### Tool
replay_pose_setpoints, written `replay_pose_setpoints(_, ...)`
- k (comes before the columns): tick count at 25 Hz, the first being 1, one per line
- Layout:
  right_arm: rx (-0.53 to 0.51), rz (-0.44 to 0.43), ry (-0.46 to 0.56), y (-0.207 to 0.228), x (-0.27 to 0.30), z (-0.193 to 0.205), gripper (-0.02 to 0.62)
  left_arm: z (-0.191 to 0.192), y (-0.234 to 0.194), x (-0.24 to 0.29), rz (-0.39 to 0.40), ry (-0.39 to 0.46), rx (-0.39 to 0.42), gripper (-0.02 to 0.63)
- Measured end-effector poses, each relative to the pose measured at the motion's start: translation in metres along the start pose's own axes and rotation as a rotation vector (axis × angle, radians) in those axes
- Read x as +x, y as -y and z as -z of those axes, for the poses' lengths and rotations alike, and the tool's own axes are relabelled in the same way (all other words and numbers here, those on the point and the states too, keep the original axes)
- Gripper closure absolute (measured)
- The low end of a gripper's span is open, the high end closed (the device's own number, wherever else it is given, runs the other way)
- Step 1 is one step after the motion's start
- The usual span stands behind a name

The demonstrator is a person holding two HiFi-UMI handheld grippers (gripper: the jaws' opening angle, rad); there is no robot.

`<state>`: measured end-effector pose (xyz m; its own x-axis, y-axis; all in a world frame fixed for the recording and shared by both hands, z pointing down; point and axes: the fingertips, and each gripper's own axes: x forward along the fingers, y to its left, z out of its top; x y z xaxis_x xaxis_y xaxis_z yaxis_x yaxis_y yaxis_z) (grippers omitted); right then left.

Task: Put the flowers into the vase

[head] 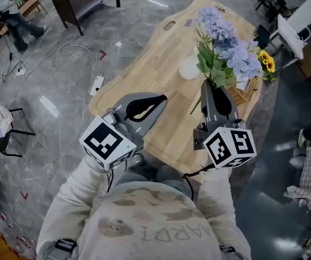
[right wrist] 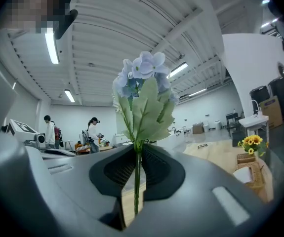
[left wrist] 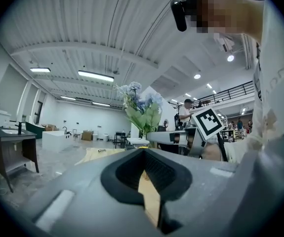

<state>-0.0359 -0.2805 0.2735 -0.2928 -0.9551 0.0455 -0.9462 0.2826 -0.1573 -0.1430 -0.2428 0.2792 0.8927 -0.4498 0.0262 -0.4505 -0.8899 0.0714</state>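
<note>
The right gripper pinches the flowers low on the stem, near the vase. They look light and bendy. The left gripper is closed, empty.

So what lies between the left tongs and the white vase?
Only bare wooden tabletop; the head view shows nothing between left tongs and white vase.

An industrial hall: a ribbed ceiling carries strip lights, a mezzanine railing runs at three o'clock, cables cross polished floor.
</note>
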Motion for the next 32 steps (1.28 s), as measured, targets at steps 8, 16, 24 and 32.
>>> replay_pose_setpoints(8,-0.016,0.077,0.023,0.038,0.022,-0.02,0.535,0.0,-0.01,0.025,0.067,0.013,-0.027,0.604)
replay_pose_setpoints(16,-0.064,0.081,0.082,0.08,0.097,-0.047,0.535,0.001,-0.054,0.053,0.066,-0.021,-0.041,0.605)
replay_pose_setpoints(24,-0.124,0.046,0.189,0.123,0.143,-0.047,0.534,0.015,-0.063,0.089,0.057,-0.025,0.023,0.606)
replay_pose_setpoints(32,-0.141,0.029,0.202,0.147,0.198,-0.032,0.534,0.021,-0.095,0.102,0.018,-0.069,-0.01,0.605)
